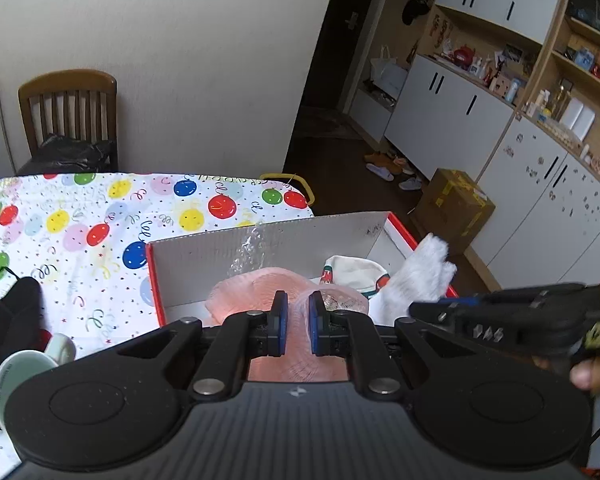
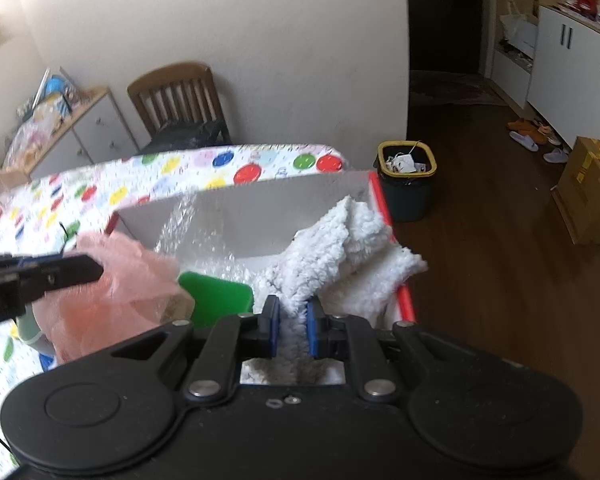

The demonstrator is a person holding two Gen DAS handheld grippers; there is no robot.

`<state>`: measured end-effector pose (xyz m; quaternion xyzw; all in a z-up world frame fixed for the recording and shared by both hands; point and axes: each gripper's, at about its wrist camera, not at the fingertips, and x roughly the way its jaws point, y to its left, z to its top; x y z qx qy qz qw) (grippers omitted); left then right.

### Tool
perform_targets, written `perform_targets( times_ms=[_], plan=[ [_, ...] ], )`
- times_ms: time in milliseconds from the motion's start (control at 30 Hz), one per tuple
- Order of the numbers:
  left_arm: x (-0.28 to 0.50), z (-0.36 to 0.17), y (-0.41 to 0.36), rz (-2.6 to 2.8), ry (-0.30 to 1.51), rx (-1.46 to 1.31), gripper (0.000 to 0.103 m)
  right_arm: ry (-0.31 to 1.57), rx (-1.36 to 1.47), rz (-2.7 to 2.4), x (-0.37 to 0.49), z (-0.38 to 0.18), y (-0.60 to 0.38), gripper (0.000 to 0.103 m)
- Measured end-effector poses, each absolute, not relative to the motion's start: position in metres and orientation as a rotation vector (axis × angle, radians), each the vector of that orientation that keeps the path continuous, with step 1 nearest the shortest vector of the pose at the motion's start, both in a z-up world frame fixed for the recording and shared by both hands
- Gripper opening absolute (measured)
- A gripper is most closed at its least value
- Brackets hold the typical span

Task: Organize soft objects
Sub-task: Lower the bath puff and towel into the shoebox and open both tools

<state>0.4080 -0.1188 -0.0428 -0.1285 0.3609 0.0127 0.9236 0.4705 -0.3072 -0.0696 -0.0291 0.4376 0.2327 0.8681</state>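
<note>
My left gripper is shut on a pink mesh bath sponge and holds it over the near left part of an open box with red edges and grey inside walls. My right gripper is shut on a white fluffy cloth that drapes over the box's right side. The pink sponge and the left gripper's finger show at left in the right wrist view. The white cloth and the right gripper show at right in the left wrist view.
Inside the box lie a white rolled sock, a green sponge and bubble wrap. A balloon-pattern tablecloth carries a black mask and mugs. A chair, a bin and a cardboard box stand around.
</note>
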Motion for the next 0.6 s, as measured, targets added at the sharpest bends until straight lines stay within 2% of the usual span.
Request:
perform_targets(
  times_ms=[333, 600],
  plan=[
    [0.424, -0.061, -0.119, 0.042, 0.787, -0.256, 0.010, 0.976, -0.102, 0.521, 0.479, -0.093, -0.295, 0.014],
    [0.422, -0.076, -0.130, 0.016, 0.845, -0.226, 0.011, 1.004, -0.068, 0.536, 0.480, -0.100, -0.304, 0.023]
  ],
)
